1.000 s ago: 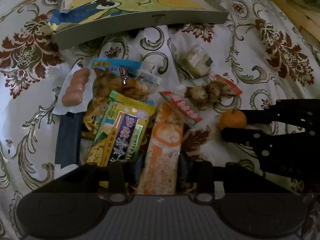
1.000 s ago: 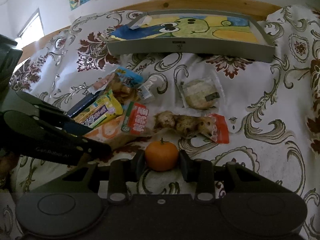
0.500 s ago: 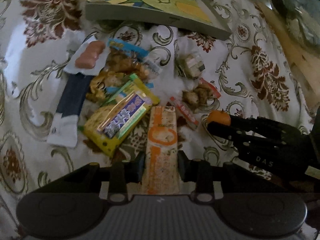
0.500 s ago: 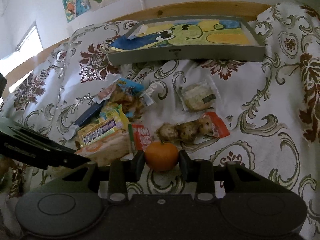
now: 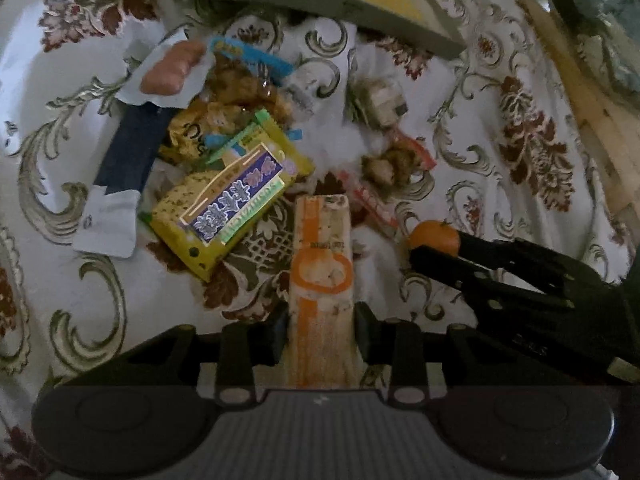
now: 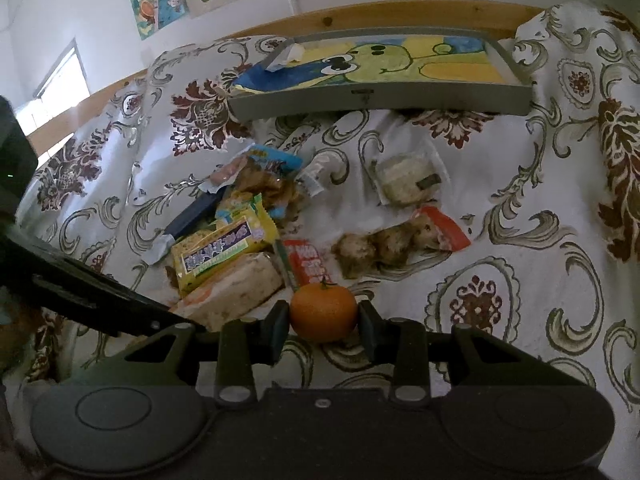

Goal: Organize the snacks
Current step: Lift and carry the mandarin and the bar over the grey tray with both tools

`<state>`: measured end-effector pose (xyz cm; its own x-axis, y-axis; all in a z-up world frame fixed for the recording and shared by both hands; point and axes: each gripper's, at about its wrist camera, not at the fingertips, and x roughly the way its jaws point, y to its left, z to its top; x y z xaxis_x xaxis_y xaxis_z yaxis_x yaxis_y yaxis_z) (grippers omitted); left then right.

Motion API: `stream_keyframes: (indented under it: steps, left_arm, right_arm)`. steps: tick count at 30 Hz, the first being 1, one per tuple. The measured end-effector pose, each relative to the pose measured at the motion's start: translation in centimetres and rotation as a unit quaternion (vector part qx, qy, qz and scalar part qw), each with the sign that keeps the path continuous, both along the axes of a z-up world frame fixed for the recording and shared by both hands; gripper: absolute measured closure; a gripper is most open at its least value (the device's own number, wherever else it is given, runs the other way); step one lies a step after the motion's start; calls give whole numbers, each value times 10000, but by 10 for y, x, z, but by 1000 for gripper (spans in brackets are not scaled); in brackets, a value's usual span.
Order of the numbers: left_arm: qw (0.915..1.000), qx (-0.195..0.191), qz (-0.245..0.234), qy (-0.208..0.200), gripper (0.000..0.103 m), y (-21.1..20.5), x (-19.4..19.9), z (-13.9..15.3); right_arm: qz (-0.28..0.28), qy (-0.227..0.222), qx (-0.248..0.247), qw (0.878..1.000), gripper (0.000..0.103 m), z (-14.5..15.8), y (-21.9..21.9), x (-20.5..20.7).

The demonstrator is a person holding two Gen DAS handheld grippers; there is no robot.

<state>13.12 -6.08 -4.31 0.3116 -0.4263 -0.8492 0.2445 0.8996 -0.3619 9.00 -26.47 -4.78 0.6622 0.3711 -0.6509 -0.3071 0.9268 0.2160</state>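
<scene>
— Near the grey tray (image 6: pixel 380 96), what's held?
— Left gripper (image 5: pixel 322 336) clamps the orange-and-white snack bar (image 5: pixel 320 264); right gripper (image 6: pixel 323 330) clamps the mandarin (image 6: pixel 323 312).
— And the rest?
— Other snack packets (image 6: pixel 224 252) lie on the bedspread (image 6: pixel 520 280), just before that tray.

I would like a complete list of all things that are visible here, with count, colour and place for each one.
tray: 1, grey, cartoon drawing inside, far end of cloth
tablecloth: 1, white with brown flowers, under everything
mandarin: 1, orange, between right fingers
long packet: 1, orange and beige, between left fingers
yellow packet: 1, yellow and purple, in the pile
sausage: 1, pink, pile's far left
clear pastry bag: 1, pale, near tray
left gripper: 1, black
right gripper: 1, black
</scene>
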Motion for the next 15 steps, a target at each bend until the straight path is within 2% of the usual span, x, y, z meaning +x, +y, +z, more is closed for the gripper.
stream_keyframes:
  steps: [11, 15]
  left_arm:
    - [10000, 10, 30, -49, 67, -4, 7, 1]
    - [9992, -385, 65, -125, 67, 5, 3, 14]
  right_arm:
    - [-5, -51, 8, 10000, 64, -1, -2, 6]
    - [-32, -133, 60, 9999, 64, 4, -1, 8]
